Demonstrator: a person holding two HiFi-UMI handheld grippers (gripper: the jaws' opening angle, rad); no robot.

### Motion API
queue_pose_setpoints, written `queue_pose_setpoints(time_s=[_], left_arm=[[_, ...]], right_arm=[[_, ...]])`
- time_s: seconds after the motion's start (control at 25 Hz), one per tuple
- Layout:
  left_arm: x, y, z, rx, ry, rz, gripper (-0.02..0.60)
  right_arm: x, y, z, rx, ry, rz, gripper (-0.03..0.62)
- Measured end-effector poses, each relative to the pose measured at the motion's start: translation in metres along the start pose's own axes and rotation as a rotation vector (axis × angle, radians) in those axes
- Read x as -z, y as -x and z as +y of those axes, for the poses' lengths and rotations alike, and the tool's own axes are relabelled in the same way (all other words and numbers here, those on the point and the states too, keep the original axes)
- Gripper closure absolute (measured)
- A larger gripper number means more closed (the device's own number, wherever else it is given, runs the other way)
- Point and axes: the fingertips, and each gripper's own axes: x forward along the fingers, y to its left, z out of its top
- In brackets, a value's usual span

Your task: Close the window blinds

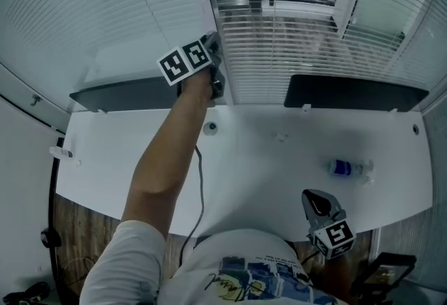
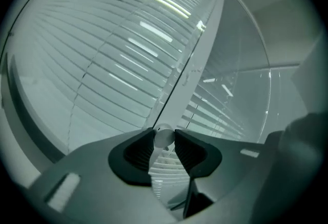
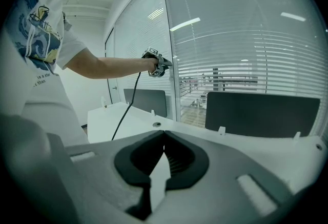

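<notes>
**While the left hand holds the wand, the right waits: blinds, item record**

Item 1, left gripper [image 2: 164, 142]. Fingers at a narrow gap, pads pressed on either side of a clear round rod, judged to be the tilt wand [image 2: 163, 136] of the blinds.

Item 2, tilt wand. Sits directly between the left fingers. Its long axis runs up and away from them, close beside the white window post [image 2: 202, 43].

Item 3, slats [image 1: 279, 38]. Beyond the fingertips, on the pane to the right of the post, they stand partly open, and shelving shows through the gaps. The pane on the other side [image 1: 105, 3] looks flat and shut.

Item 4, right gripper [image 3: 164, 136]. Fingers together on nothing, low by the person's body and well apart from the wand. The left hand is plainly the nearer one.

Governing relation: the coming move probably turns on the wand's long axis. The likely need is a twist about that axis, with the grip kept square so the rod does not slip.

View notes: only the left gripper view shows pad contact, since the marker cube [image 1: 185, 63] covers it in the head view. Only the head view shows both panes, the desk [image 1: 251, 157] and a bottle [image 1: 346, 168]. From the side, the right gripper view shows the outstretched arm [image 3: 107, 66] reaching the post.
</notes>
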Motion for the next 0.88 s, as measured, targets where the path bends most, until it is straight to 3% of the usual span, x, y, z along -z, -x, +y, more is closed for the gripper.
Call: queue_pose_setpoints(time_s=[0.2,0.36,0.56,0.88], left_arm=[[0.002,-0.001,0.000,-0.041,-0.238,0.030,0.446],[0.002,-0.002,-0.001,-0.052,-0.340,0.032,0.429],[-0.005,0.014,0.000,-0.077,-0.416,0.011,0.413],[0.007,0.060,-0.005,-0.016,-0.462,0.008,0.429]], right_arm=[[-0.003,0.002,0.002,0.009,-0.001,0.005,0.591],[-0.002,0.005,0.000,0.022,0.004,0.006,0.591],[-0.006,0.007,0.005,0.025,0.014,0.007,0.591],[-0.019,0.003,0.014,0.021,0.041,0.023,0.591]])
